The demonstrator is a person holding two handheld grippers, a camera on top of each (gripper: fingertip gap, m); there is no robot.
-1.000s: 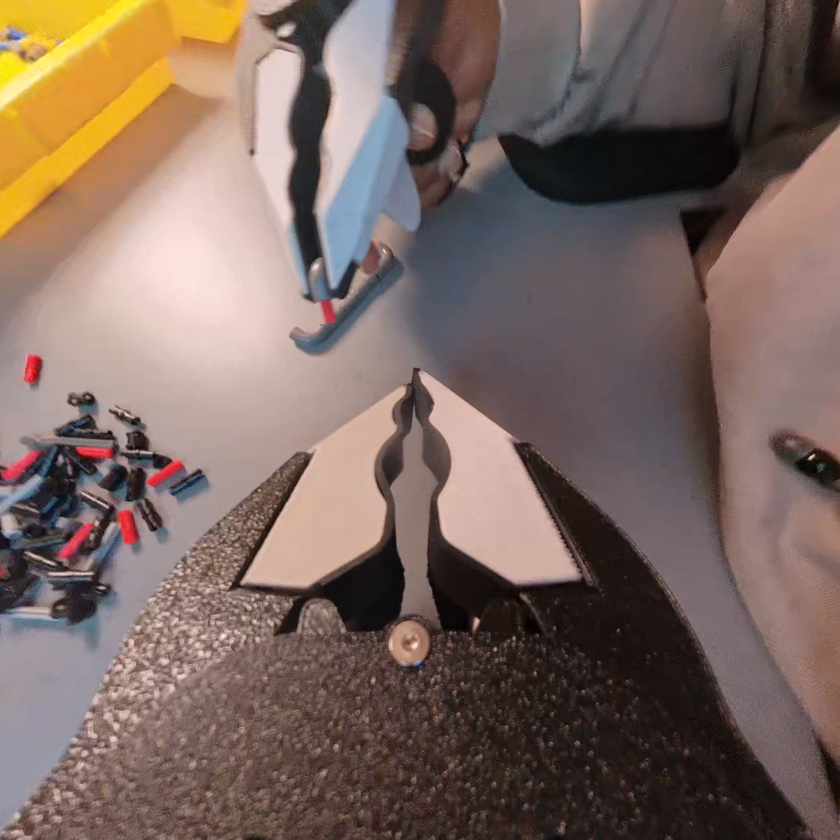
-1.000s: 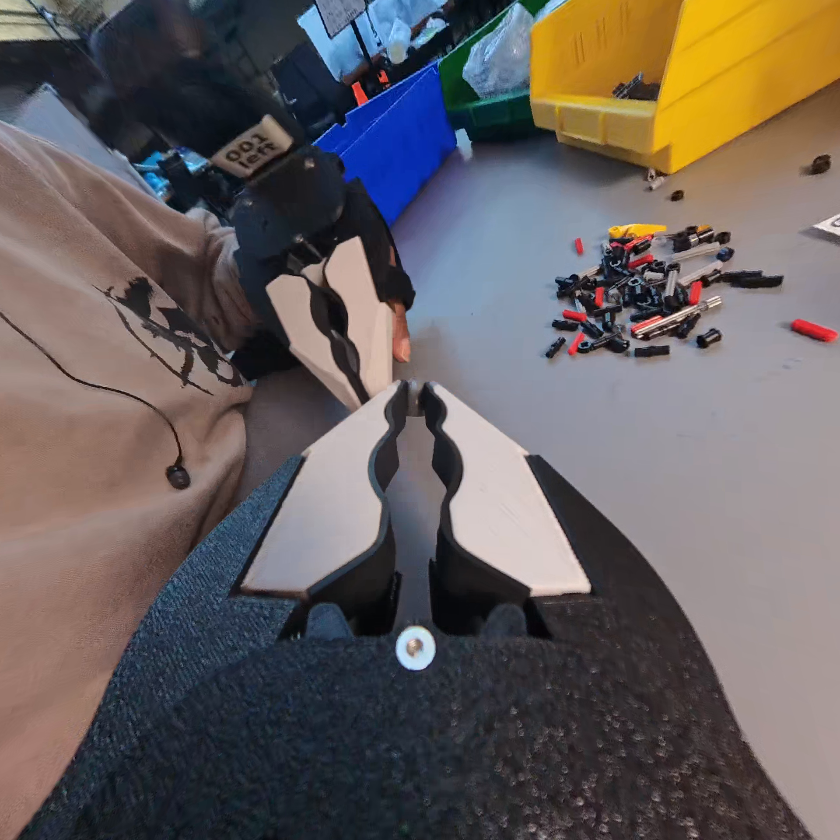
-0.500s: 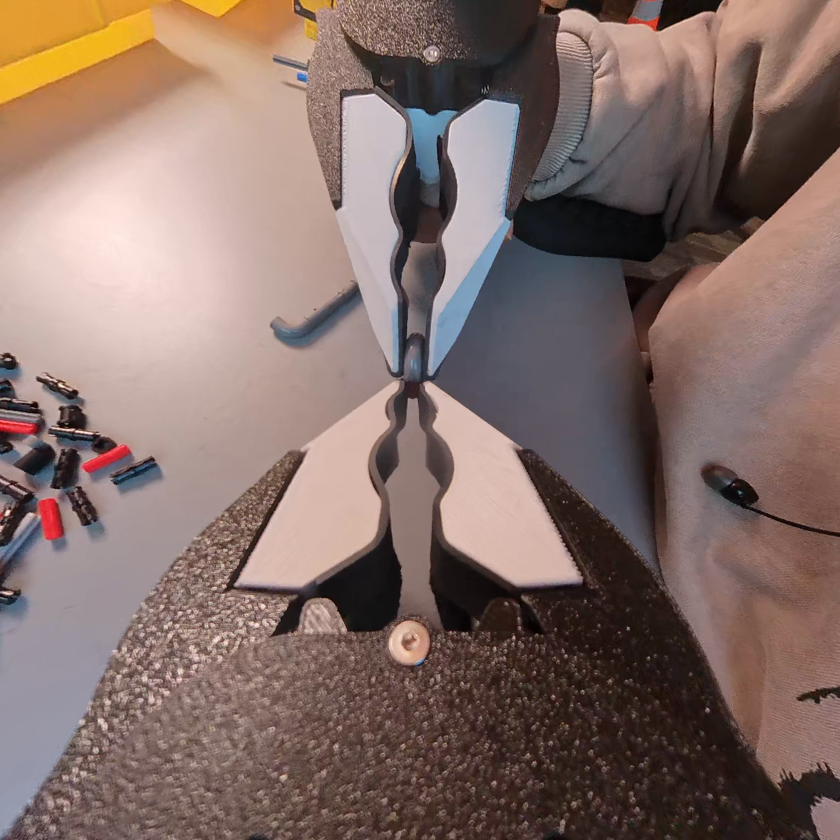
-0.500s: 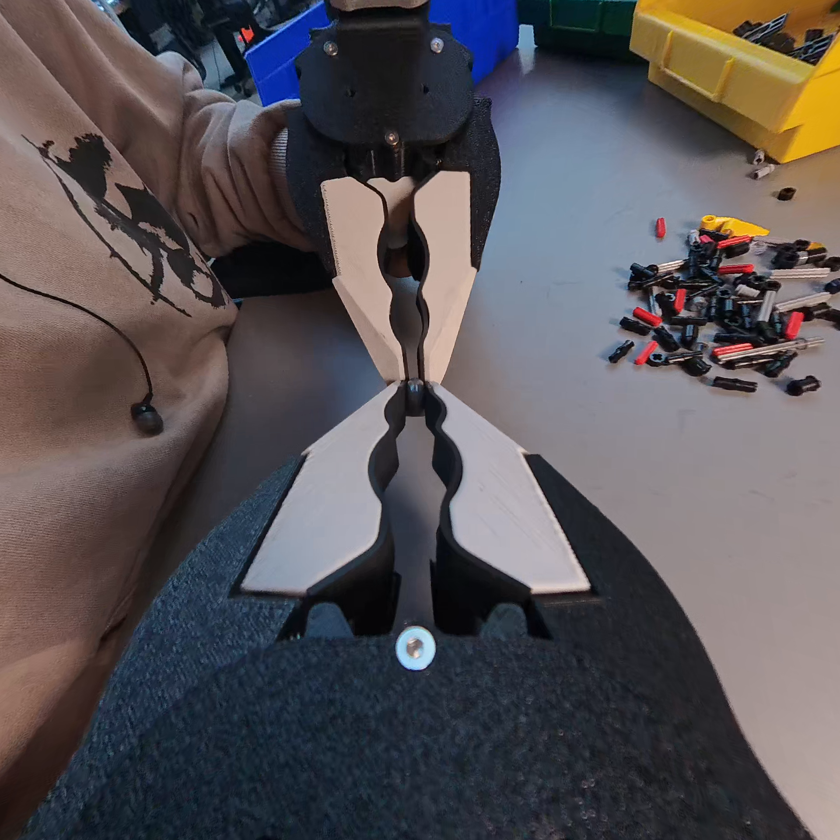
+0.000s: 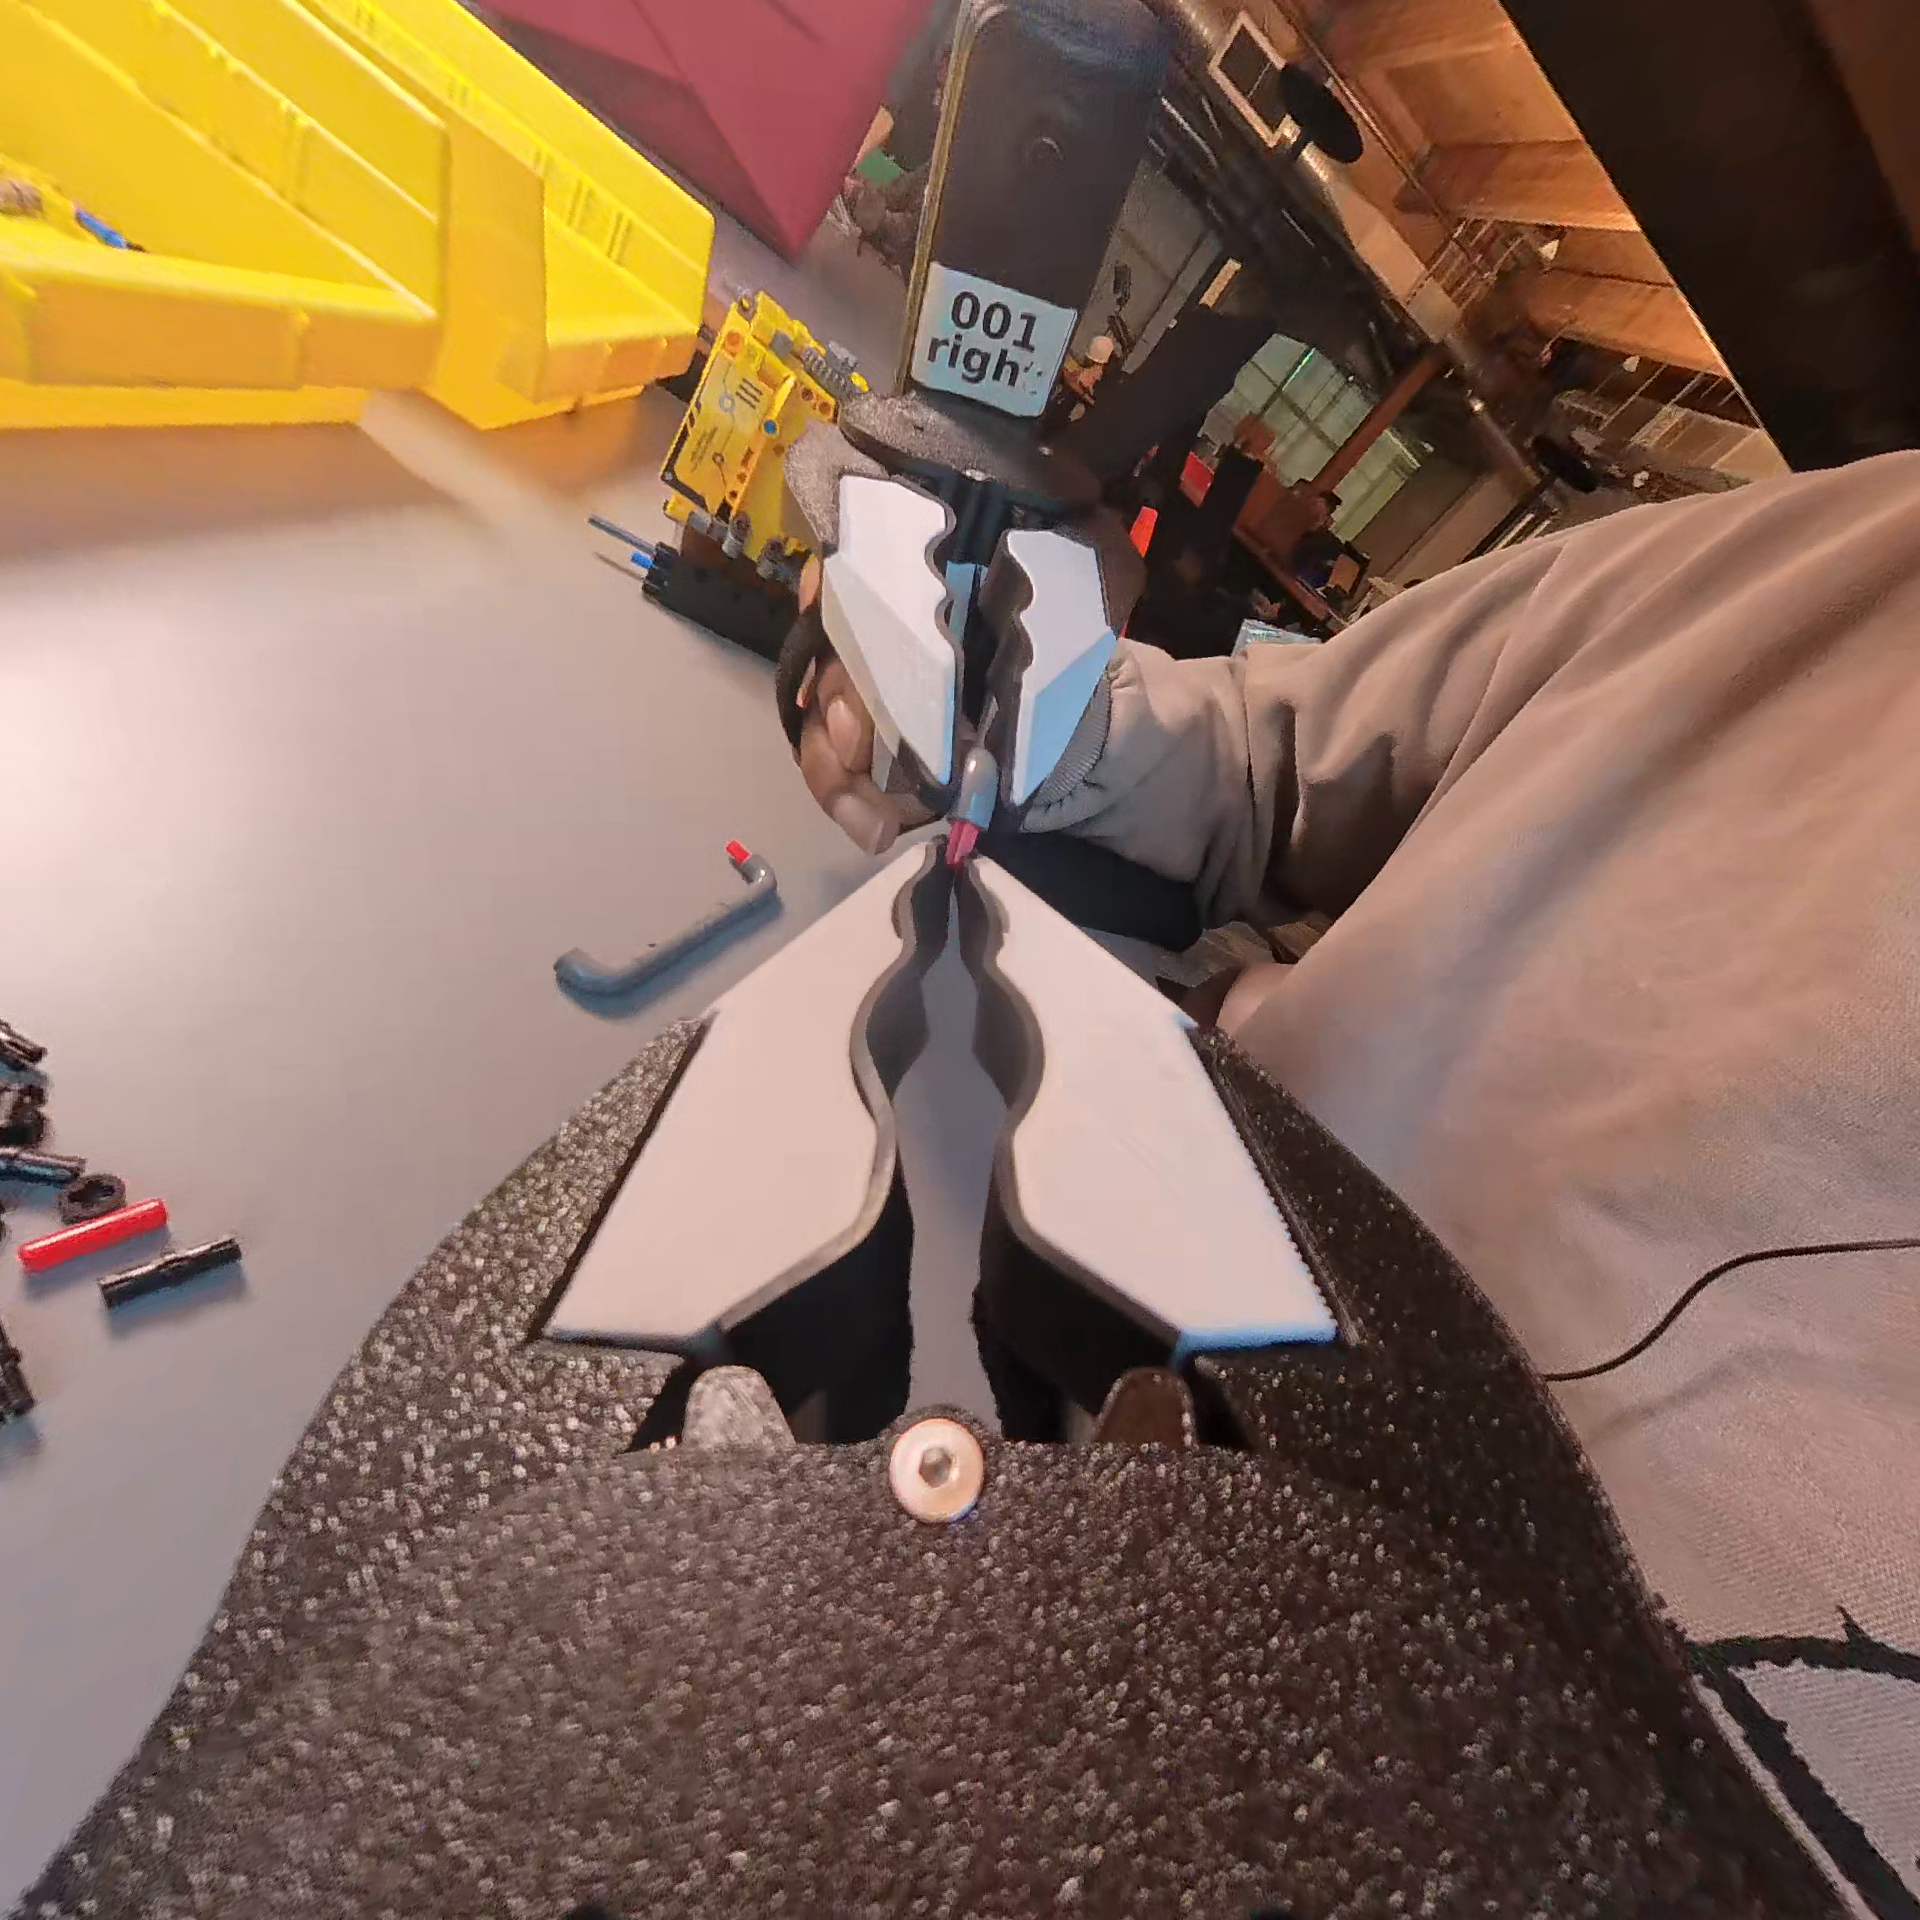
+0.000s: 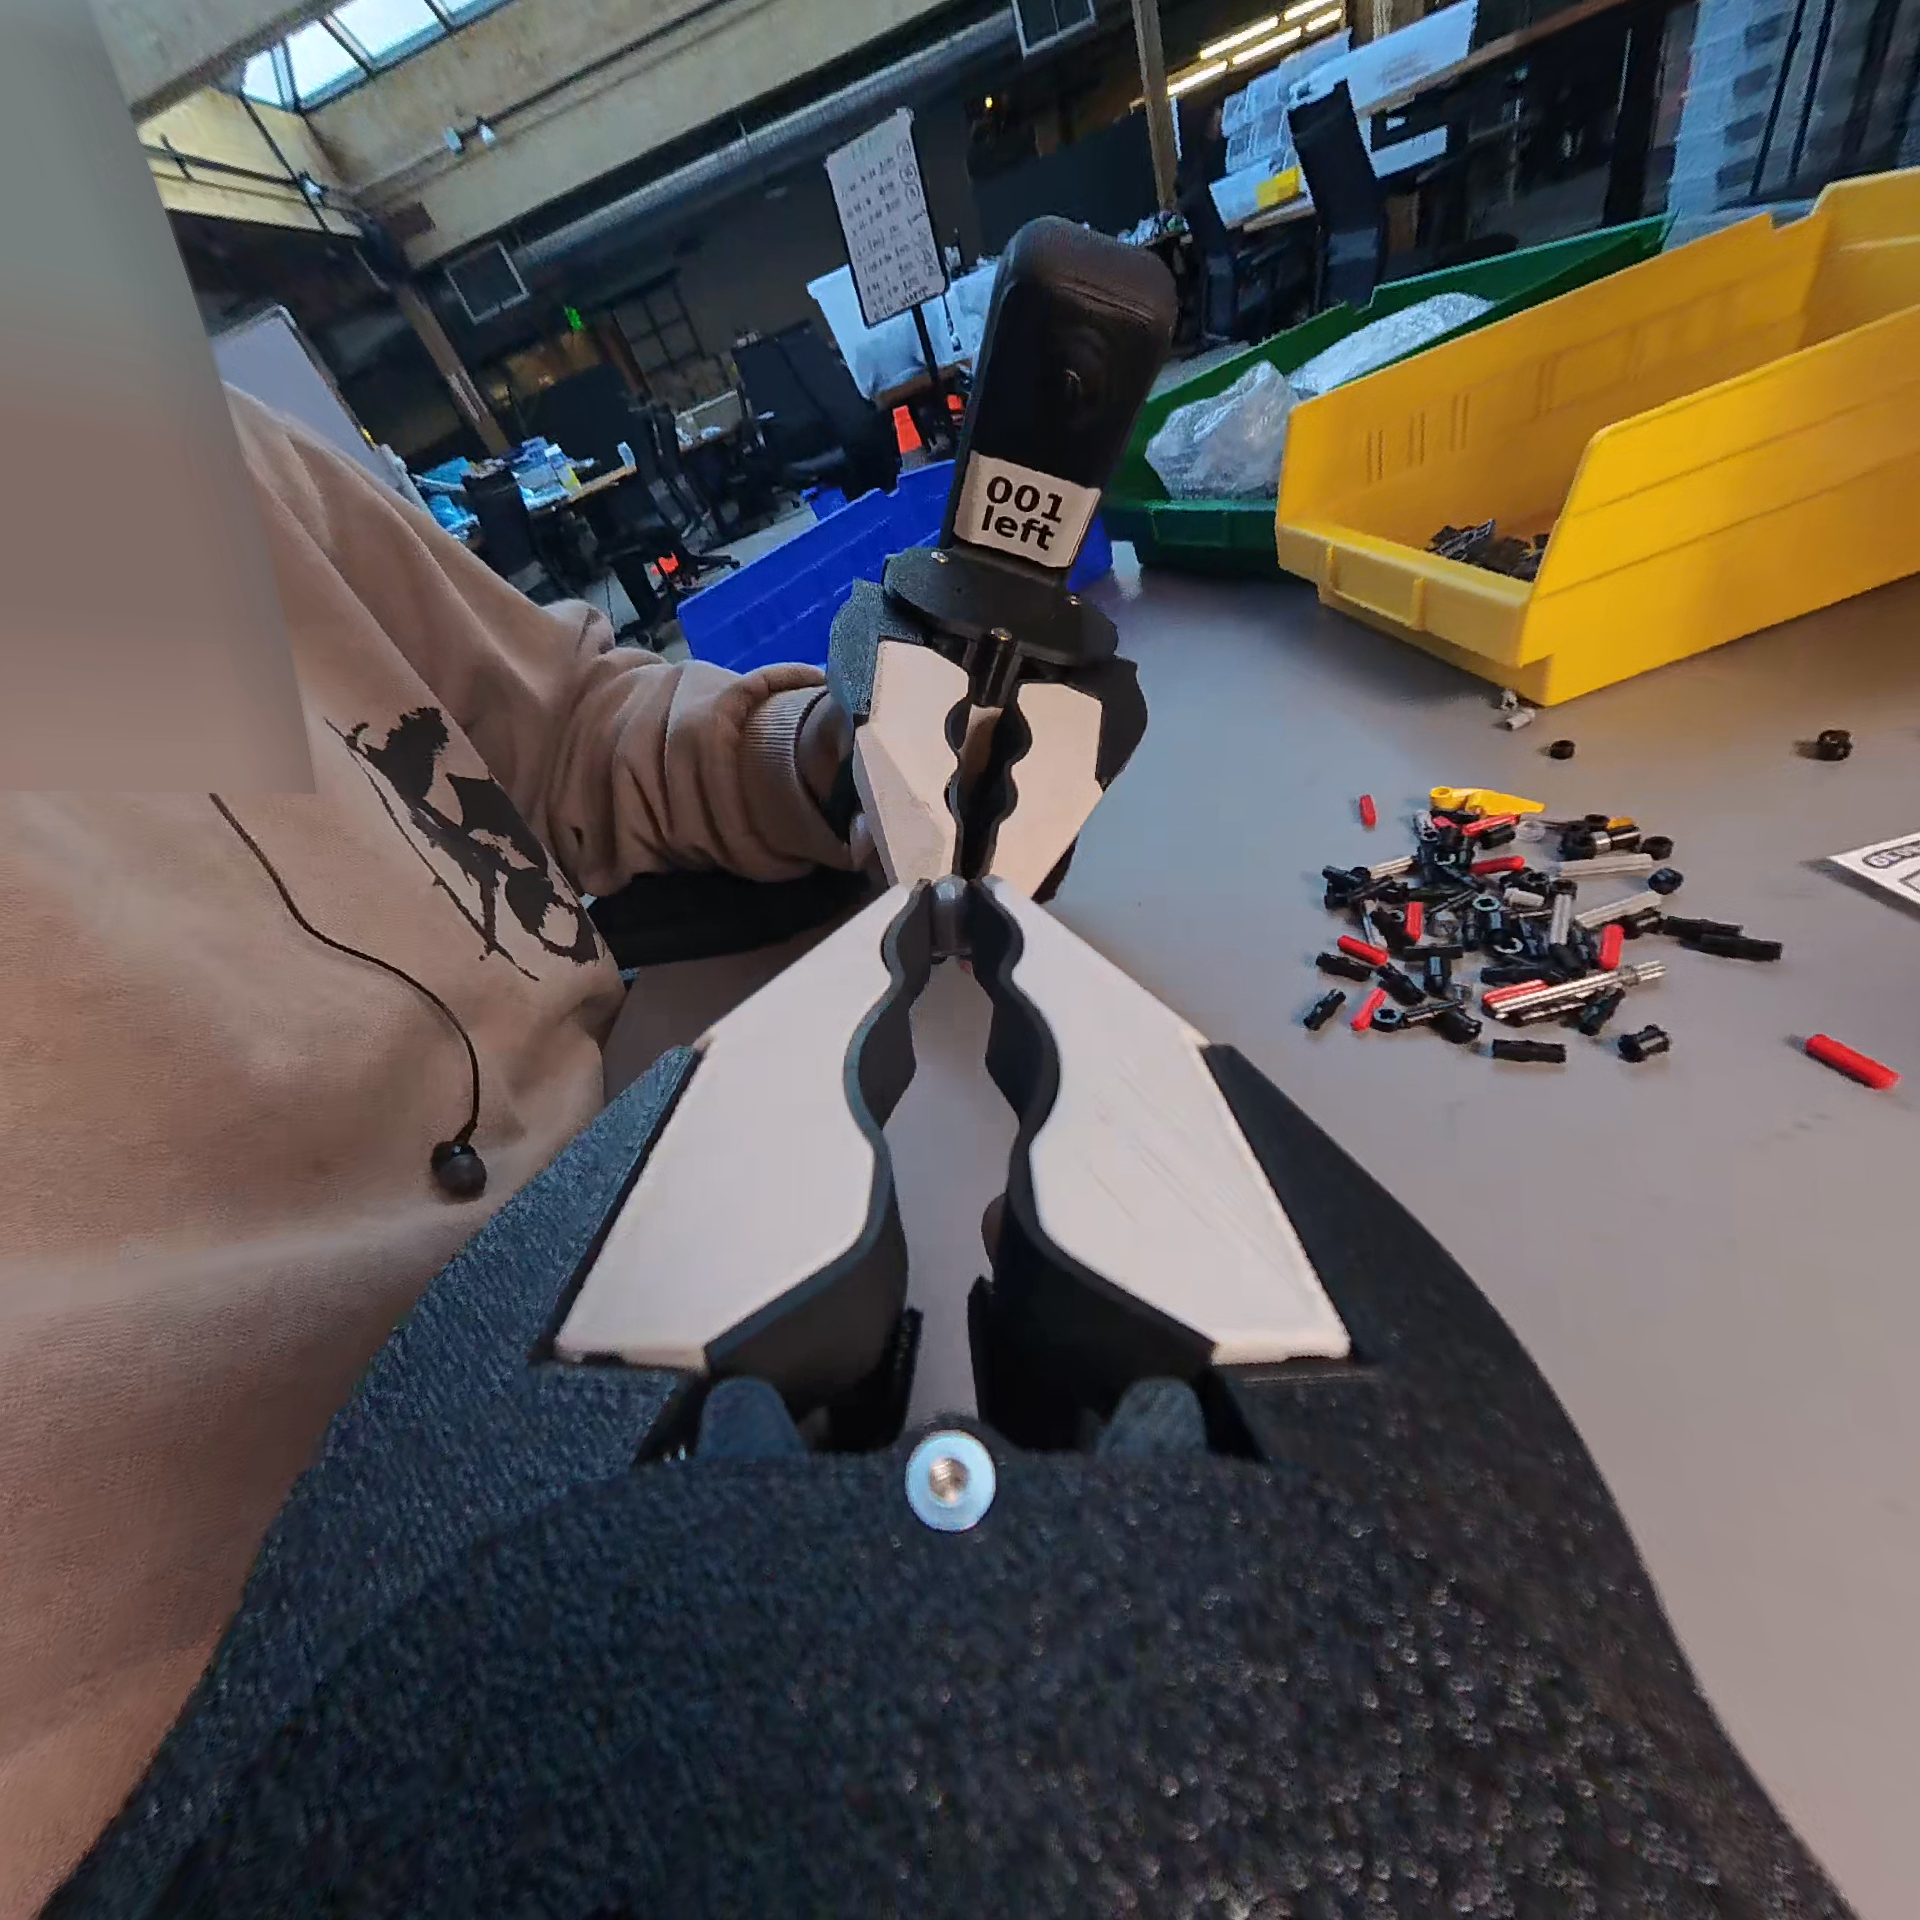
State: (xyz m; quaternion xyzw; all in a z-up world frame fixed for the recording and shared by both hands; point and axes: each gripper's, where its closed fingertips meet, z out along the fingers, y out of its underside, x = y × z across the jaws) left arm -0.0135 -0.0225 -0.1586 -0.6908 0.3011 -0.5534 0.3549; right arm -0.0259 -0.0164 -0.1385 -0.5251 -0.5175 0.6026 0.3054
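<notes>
Two handheld grippers are meeting tip to tip above a smooth grey tabletop [image 5: 312, 727] in a large workshop with desks and shelving showing far behind. Yellow plastic bins [image 6: 1621, 488] are sitting along the table's far edge, with a green bin [image 6: 1195, 509] and a blue bin [image 6: 790, 603] beside them. A loose heap of small black, red and grey plastic pins and axles [image 6: 1496, 925] is lying well apart from the tools. A grey L-shaped plastic beam with a red pin in one end [image 5: 675, 935] is lying on the table near the left gripper, untouched. A yellow and black brick-built model [image 5: 748, 457] is standing farther back.

The left gripper [image 5: 951, 862] is pinching the red tip of a small grey and red plastic connector piece [image 5: 971, 800]. The right gripper [image 6: 948, 904] is clamping the same piece's rounded grey end, so it is hanging in the air between both tools. A person's beige sweatshirt sleeve [image 6: 644, 748] is showing behind the left gripper.
</notes>
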